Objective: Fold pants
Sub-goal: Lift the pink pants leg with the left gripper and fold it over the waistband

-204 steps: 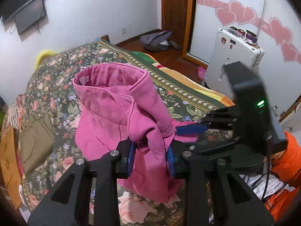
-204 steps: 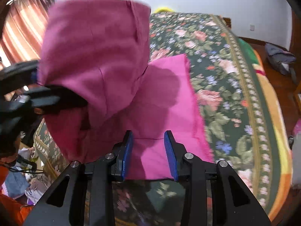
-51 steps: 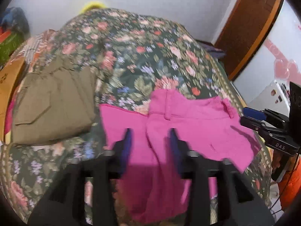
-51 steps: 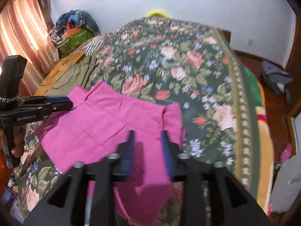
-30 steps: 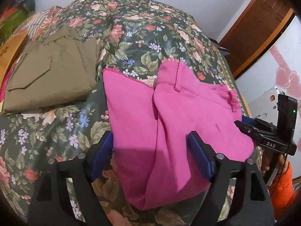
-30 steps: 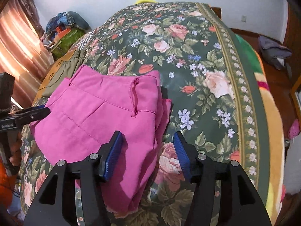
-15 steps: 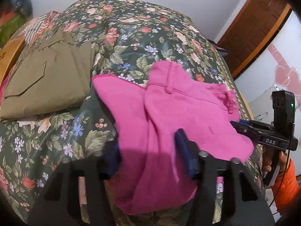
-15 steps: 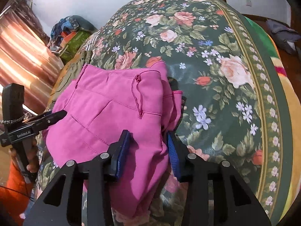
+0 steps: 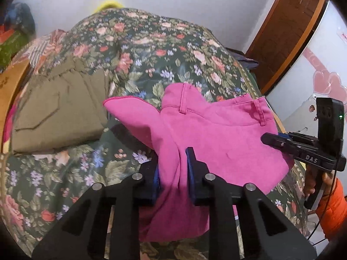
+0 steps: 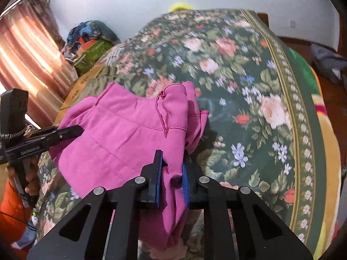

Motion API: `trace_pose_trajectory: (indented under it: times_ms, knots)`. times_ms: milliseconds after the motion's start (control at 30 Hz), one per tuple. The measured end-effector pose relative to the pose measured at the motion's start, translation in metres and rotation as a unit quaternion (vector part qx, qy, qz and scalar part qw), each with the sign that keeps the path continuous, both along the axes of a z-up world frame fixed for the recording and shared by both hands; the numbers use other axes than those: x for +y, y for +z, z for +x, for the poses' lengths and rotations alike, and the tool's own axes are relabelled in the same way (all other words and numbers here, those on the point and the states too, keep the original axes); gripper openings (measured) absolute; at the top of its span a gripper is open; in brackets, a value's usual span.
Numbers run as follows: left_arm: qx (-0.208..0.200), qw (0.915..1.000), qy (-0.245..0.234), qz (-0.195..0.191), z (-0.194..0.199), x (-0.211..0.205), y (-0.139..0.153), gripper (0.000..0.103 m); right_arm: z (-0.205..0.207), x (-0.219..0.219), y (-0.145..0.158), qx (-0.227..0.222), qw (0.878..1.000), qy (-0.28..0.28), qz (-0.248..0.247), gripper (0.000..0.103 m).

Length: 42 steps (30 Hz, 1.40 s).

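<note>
The pink pants (image 9: 216, 134) are folded over, waistband up, and held a little above the floral bedspread (image 9: 151, 49). My left gripper (image 9: 173, 169) is shut on a bunched fold at their near left edge. My right gripper (image 10: 172, 173) is shut on the bunched fabric at the pants' (image 10: 130, 134) right edge. The right gripper also shows at the pants' right side in the left wrist view (image 9: 279, 140). The left gripper also shows at their left side in the right wrist view (image 10: 71, 132).
Folded olive-green pants (image 9: 58, 108) lie on the bedspread to the left of the pink ones. A cardboard box (image 10: 84, 82) and a pile of clothes (image 10: 91, 34) stand by the curtain. A wooden door (image 9: 288, 32) is at the right. The bed's striped edge (image 10: 321, 130) runs along the right.
Both grippers went from open around the pants' edges to shut on the fabric. The pants have lifted slightly and bunched at both gripped edges.
</note>
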<state>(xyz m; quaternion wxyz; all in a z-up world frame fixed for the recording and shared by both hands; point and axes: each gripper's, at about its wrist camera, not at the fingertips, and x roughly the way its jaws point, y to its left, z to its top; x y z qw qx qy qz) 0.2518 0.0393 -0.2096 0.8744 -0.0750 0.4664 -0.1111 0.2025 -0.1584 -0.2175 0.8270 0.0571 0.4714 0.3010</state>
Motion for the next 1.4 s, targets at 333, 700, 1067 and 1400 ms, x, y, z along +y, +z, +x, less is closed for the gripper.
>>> trace_pose_trajectory:
  times_ms: [333,700,1067,1400]
  knots:
    - [-0.061,0.9980,0.014,0.003,-0.016,0.020,0.051,0.019,-0.009,0.025,0.055,-0.068,0.997,0.017,0.016,0.011]
    - [-0.106,0.9932,0.046,0.008,-0.031,0.073,0.087,0.018,-0.011,0.071,0.086,-0.111,0.992,0.047,0.025,0.010]
    - [-0.128,0.9876,0.091,-0.006,-0.016,0.157,0.101,0.018,0.012,0.147,0.117,-0.155,0.984,0.084,0.038,0.010]
    - [-0.147,0.9813,0.123,0.019,0.022,0.219,0.098,0.018,0.051,0.215,0.119,-0.177,0.978,0.103,0.037,0.010]
